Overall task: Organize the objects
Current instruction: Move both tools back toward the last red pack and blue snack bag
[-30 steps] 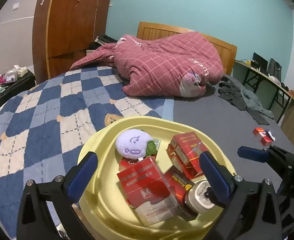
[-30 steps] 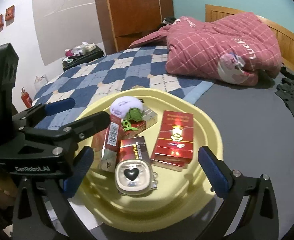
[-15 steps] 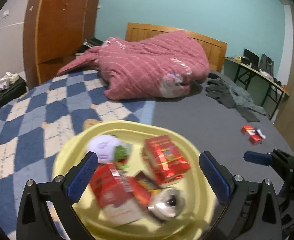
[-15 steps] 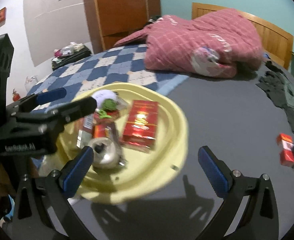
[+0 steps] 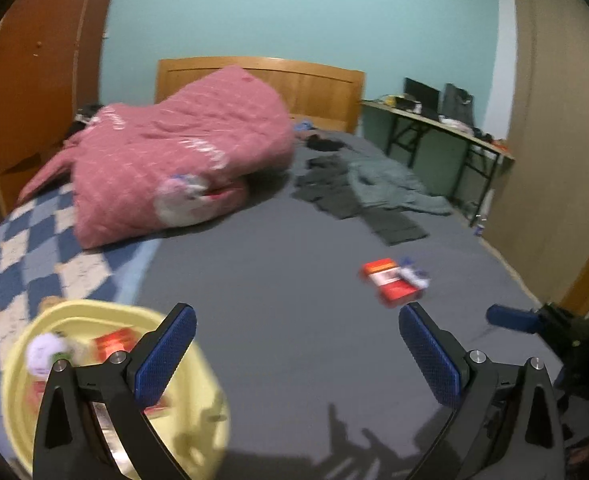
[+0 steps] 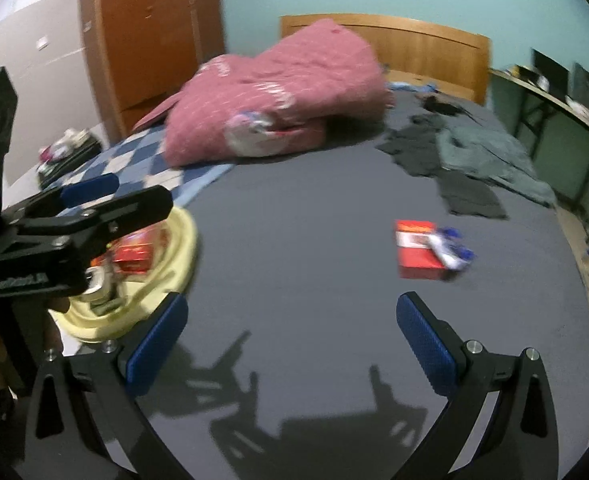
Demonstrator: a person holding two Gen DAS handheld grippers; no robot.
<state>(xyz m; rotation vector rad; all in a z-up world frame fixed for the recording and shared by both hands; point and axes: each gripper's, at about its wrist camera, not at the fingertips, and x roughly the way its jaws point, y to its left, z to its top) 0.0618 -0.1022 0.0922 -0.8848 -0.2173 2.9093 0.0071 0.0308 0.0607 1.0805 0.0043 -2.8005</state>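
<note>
The step in hand seems to be the fetching of the flat red cardboard box (image 6: 416,250), which lies alone on the dark grey bed sheet (image 6: 294,264), well apart from the round pale yellow plastic tray (image 5: 198,412) where the other red boxes and the small white plush toy (image 5: 44,352) are already gathered. A small white and blue packet (image 6: 450,248) lies against the right edge of the box, perhaps partly upon it; the picture is too blurred to say. To do it well, I think the right tool (image 6: 290,344) should come down over the box with one finger on each long side, and close only when the box is between them, so that the packet is not pushed away.

The right tool is spread wide and holds nothing; it hangs above the bare sheet, near the box but not touching it. The left tool (image 5: 298,356) is also spread wide and empty, its left finger over the rim of the tray
</note>
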